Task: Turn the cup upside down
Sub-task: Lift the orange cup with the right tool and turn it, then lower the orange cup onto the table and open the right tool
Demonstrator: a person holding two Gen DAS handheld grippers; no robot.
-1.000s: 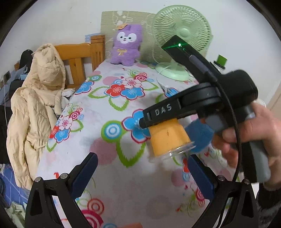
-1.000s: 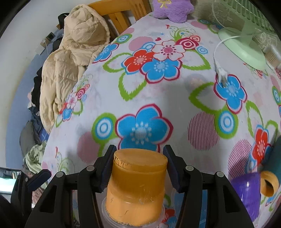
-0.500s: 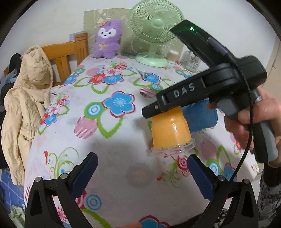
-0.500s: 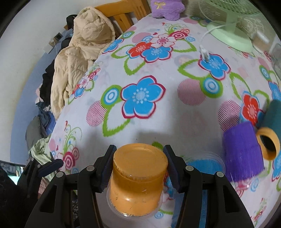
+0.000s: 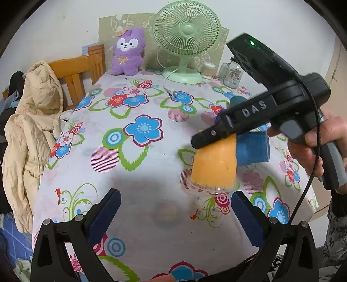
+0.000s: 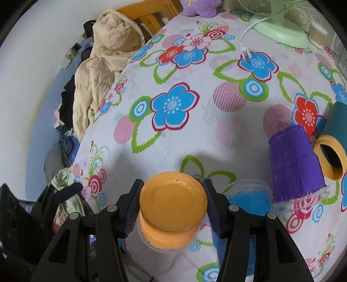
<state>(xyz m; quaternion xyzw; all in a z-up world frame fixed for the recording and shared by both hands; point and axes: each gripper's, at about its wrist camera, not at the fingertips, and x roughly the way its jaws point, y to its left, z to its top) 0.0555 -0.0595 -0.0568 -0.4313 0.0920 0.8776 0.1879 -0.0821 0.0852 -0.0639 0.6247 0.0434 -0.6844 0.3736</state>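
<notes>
Both jaws of the right gripper are clamped on the inverted orange cup; the blue cup just beside it could be knocked. The left gripper is held apart, empty.

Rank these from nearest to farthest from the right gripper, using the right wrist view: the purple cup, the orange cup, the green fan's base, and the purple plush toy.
1. Orange cup: clamped between the right gripper's fingers.
2. Purple cup: upside down on the table, to the right.
3. Green fan's base: far end, right of centre.
4. Purple plush toy: at the table's far edge, roughly level with the fan's base, so that order is a close call.
</notes>
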